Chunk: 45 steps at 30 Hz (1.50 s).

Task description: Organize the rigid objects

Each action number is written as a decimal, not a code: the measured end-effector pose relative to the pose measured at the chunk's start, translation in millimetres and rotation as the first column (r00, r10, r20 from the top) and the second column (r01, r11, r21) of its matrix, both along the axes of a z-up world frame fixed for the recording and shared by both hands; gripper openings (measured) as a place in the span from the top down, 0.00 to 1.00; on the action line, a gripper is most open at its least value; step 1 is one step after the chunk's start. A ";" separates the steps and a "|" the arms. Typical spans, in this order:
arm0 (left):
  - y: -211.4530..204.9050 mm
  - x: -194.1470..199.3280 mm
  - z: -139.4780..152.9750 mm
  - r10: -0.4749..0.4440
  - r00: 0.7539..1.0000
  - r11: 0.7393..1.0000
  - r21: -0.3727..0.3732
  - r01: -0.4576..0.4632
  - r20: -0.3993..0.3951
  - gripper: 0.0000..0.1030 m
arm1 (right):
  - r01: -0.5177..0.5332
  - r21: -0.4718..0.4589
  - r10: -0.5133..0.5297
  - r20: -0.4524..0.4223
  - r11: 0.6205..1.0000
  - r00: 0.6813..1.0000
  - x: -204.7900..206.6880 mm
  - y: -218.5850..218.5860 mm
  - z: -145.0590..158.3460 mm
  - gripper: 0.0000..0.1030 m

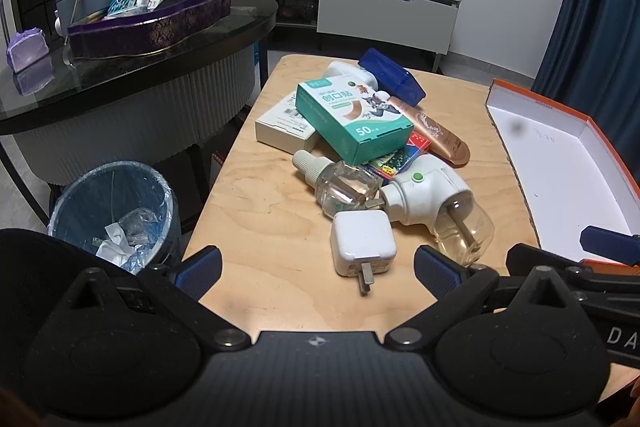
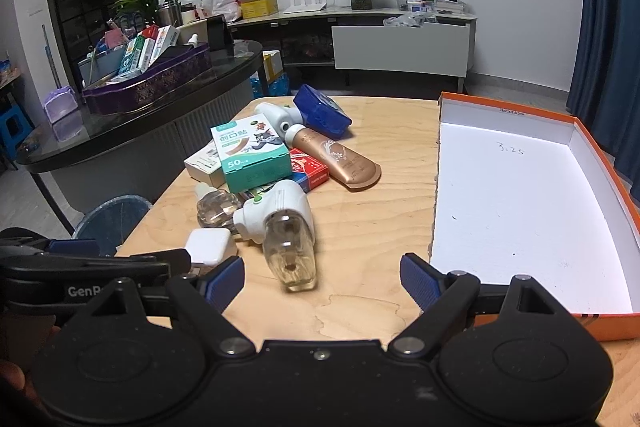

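I've got both hand-held grippers, left (image 1: pixel 318 269) & right (image 2: pixel 322 281), spread apart, empty. Risk: grabbing white charger (image 1: pixel 362 241) could nudge vaporizer (image 1: pixel 434 205), bottle rolls off tabletop (image 1: pixel 280 227).

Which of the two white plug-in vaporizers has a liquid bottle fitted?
The near vaporizer, with the green button, beside the white charger; its clear bottle points toward the grippers. The far one, behind the bandage box, shows none.

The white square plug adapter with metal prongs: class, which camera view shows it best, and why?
The left wrist view. There the white square plug adapter lies whole on the wooden table, its metal prongs toward the camera. In the right wrist view the adapter is partly covered by the left gripper, prongs hidden.
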<state>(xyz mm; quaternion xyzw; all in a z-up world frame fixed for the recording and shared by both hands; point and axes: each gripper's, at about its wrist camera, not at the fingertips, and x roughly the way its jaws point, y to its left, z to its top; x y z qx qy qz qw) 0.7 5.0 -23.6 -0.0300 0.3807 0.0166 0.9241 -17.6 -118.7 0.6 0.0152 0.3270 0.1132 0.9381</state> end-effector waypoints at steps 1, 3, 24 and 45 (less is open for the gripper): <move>0.4 0.1 0.4 -0.001 1.000 1.000 0.001 0.001 0.000 0.00 | 0.000 -0.001 0.000 0.001 1.000 1.000 -0.1 0.2 0.3 0.03; 0.4 0.2 0.5 0.001 1.000 1.000 0.002 -0.001 0.000 0.00 | -0.002 -0.001 0.002 0.000 1.000 1.000 0.3 -0.1 0.0 0.03; -1.3 2.6 -3.2 0.001 1.000 1.000 0.014 -0.001 -0.010 0.00 | -0.007 -0.016 0.007 0.001 1.000 1.000 2.2 2.2 -0.4 0.03; -6.2 6.3 -6.9 0.000 1.000 1.000 0.020 0.001 -0.020 0.00 | -0.006 -0.017 0.006 0.001 1.000 1.000 4.2 0.9 -2.0 0.03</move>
